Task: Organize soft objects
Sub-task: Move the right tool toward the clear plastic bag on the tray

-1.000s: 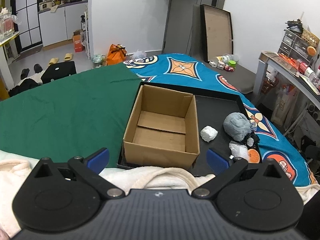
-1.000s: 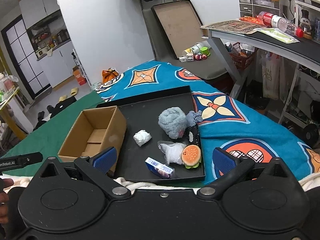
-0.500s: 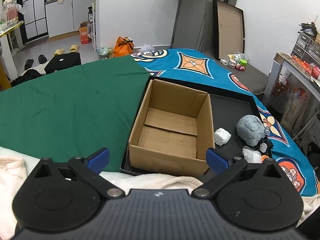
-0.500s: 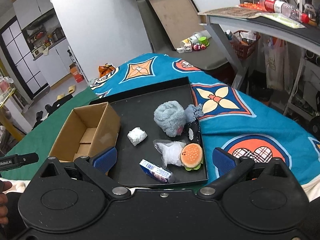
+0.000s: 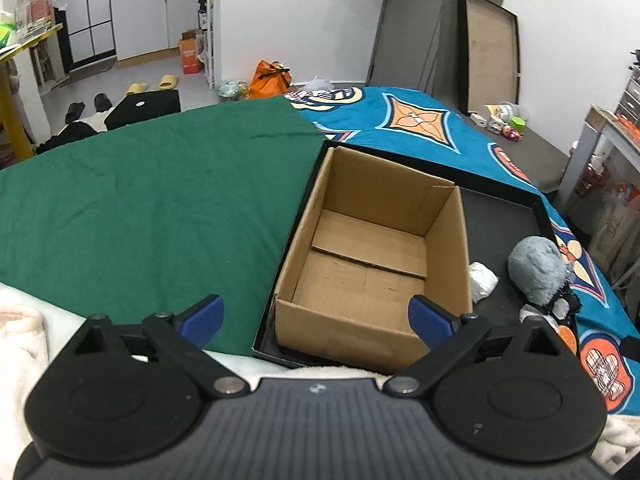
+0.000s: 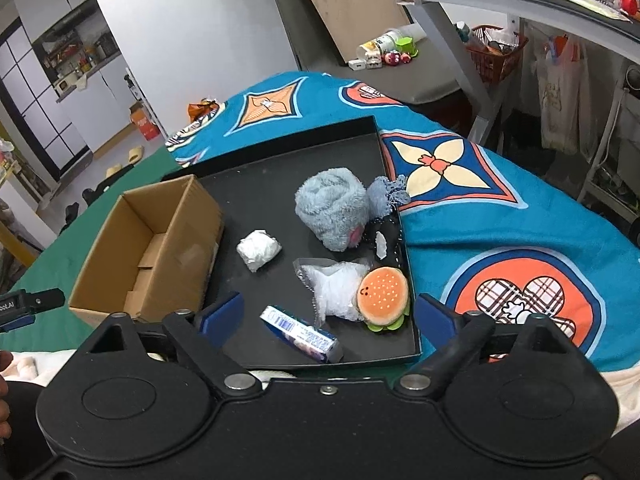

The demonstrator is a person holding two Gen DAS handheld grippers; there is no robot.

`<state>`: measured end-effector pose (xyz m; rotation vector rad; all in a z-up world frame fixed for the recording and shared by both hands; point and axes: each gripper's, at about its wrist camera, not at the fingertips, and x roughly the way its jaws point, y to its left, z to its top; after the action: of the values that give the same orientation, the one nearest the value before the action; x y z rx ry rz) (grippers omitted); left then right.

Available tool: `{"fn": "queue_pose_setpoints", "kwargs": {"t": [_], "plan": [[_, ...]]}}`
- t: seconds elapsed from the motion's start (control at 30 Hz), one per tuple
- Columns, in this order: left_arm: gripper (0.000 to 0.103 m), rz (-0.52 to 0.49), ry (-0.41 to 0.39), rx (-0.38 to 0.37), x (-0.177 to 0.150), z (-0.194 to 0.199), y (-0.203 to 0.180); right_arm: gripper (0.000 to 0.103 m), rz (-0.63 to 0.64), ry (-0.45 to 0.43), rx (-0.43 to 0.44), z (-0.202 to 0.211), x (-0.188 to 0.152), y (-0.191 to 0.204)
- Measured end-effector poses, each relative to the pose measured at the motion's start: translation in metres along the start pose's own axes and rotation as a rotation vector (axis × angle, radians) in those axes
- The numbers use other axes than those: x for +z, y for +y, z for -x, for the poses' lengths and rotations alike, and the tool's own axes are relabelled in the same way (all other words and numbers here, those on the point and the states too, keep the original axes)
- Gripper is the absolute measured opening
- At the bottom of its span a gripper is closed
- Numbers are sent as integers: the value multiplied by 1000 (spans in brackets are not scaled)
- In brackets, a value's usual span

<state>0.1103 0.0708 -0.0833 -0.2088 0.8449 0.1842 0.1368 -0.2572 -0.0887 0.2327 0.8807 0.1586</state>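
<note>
Cardboard, open-topped and bare inside, the box point(image 5: 372, 264) waits at the left end of the black tray point(image 6: 280, 184) on the bed. Right gripper point(image 6: 326, 314) has just narrowed its jaws a little, still wide with nothing between; left gripper point(image 5: 316, 318) gapes empty too. Best settle squarely over one toy and squeeze gently. The fluffy grey plush point(image 6: 334, 208) and burger plush point(image 6: 384, 294) lie by the tray's right rim.

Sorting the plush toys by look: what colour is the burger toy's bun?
Orange with small pale dots, on the burger toy; clearest in the right wrist view.
</note>
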Motion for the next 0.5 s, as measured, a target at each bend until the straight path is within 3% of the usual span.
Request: {"fn": "queue_pose_setpoints", "kwargs": {"t": [0.13, 0.5], "plan": [[91, 10, 16, 2, 0, -13, 0, 77, -4, 20, -5, -14, 2, -2], [70, 43, 31, 11, 1, -40, 4, 60, 6, 94, 14, -56, 5, 5]]}}
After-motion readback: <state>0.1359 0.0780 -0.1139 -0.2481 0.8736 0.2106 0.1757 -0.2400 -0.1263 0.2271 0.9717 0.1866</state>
